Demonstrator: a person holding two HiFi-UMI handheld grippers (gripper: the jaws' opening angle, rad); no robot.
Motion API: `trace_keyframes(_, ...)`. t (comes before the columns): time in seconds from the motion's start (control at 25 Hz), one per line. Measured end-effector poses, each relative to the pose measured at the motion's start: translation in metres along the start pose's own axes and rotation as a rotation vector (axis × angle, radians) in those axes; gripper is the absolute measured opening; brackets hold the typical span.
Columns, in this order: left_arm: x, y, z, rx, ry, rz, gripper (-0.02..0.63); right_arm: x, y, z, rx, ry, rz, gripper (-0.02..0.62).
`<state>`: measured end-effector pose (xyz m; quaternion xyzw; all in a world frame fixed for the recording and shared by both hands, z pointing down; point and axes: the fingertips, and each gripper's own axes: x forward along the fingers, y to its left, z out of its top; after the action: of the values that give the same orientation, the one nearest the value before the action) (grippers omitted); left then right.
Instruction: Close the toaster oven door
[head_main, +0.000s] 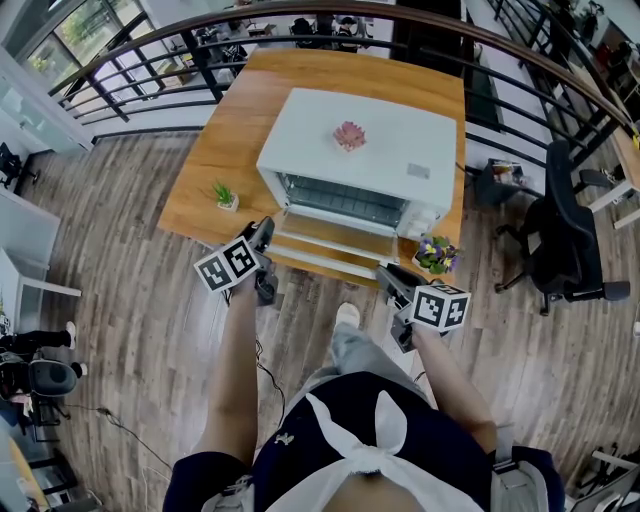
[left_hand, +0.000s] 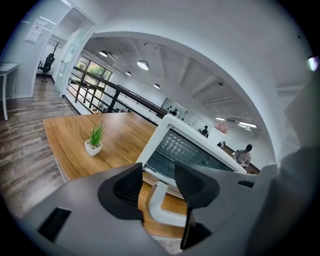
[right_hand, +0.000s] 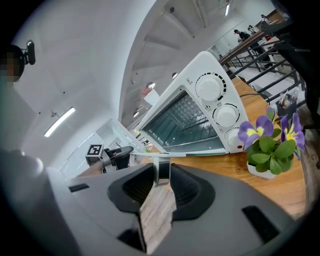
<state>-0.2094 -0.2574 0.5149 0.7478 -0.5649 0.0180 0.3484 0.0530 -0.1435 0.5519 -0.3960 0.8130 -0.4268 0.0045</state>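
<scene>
— Where is the oven door right now?

— It is open, folded down flat in front of the toaster oven (head_main: 360, 150) on the table (head_main: 230, 130). The door (head_main: 325, 243) lies just beyond both sets of jaws. Its white handle (left_hand: 159, 202) runs across between my two grippers.

— What is your left gripper doing?

— My left gripper (head_main: 264, 232) sits at the handle's left end. Its jaws stand fairly wide, with the bend of the handle in the gap. I see a sliver of wood between one pad and the handle, so I don't call that a grip. A small green plant (left_hand: 95, 140) stands off to the left of those jaws, well apart.

— And the right?

— My right gripper (head_main: 386, 272) has its jaws drawn narrow, pinched on the handle's right post. A pot of purple flowers (right_hand: 272, 150) stands to the right of those jaws, beside the oven's knobs (right_hand: 220, 102).
</scene>
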Motion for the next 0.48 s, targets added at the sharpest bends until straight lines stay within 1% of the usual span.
trace_keyframes(0.48,0.005,-0.005,0.009,-0.021,-0.027,-0.038,0.202,0.0,0.001,0.012,0.013,-0.027,0.011,0.11)
